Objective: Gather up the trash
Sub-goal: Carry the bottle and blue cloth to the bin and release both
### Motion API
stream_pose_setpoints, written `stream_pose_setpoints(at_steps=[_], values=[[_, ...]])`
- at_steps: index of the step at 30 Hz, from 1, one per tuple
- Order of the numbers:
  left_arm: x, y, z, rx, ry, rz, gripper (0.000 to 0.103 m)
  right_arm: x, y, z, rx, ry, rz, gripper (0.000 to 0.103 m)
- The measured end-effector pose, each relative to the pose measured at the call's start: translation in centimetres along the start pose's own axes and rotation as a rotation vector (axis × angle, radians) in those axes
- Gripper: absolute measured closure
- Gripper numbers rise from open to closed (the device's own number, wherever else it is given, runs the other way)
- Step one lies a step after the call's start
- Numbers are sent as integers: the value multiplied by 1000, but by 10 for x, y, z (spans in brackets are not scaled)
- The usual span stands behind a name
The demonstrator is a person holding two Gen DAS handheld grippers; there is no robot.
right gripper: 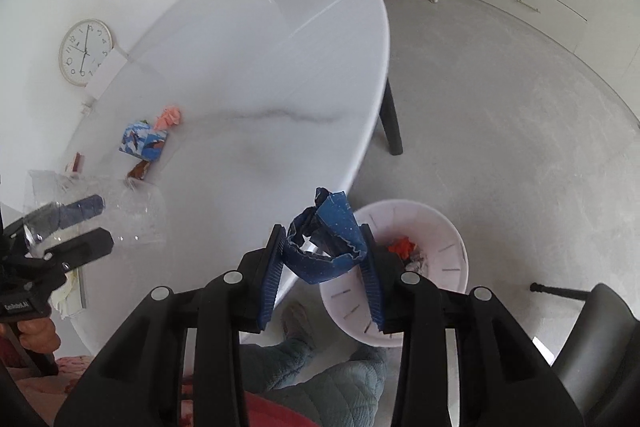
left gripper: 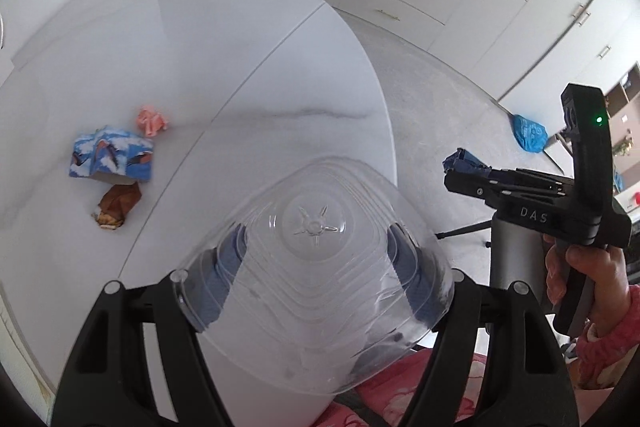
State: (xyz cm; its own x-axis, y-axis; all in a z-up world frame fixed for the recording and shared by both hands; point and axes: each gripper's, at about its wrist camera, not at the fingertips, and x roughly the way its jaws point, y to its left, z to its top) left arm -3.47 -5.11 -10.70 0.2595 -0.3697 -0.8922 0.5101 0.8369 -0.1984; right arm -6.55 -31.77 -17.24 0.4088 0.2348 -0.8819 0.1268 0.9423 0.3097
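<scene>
Three scraps (left gripper: 111, 163) | white marble table (left gripper: 280, 75) | grey floor (right gripper: 500, 131)

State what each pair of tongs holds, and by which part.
Left tongs: clear plastic container, gripped across its two opposite sides. Right tongs: crumpled blue wrapper, pinched at its lower folds.

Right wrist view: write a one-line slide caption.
Right gripper clamps a crumpled blue wrapper above the white bin beside the table.
</scene>
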Motion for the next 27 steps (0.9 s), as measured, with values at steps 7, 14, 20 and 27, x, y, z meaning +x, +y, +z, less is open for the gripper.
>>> stream_pose_setpoints(at_steps=[7, 14, 20, 27], values=[[11, -40, 1, 87, 15, -22, 33, 29, -34, -35, 65, 64, -14, 64], [15, -59, -2, 127, 32, -20, 33, 69, -49, -56, 75, 153, -108, 30], [29, -80, 1, 173, 53, -30, 33, 52, -75, -68, 165, 140, -131, 17], [50, -120, 10, 227, 81, -70, 33, 11, -127, -76, 278, 89, -167, 17]])
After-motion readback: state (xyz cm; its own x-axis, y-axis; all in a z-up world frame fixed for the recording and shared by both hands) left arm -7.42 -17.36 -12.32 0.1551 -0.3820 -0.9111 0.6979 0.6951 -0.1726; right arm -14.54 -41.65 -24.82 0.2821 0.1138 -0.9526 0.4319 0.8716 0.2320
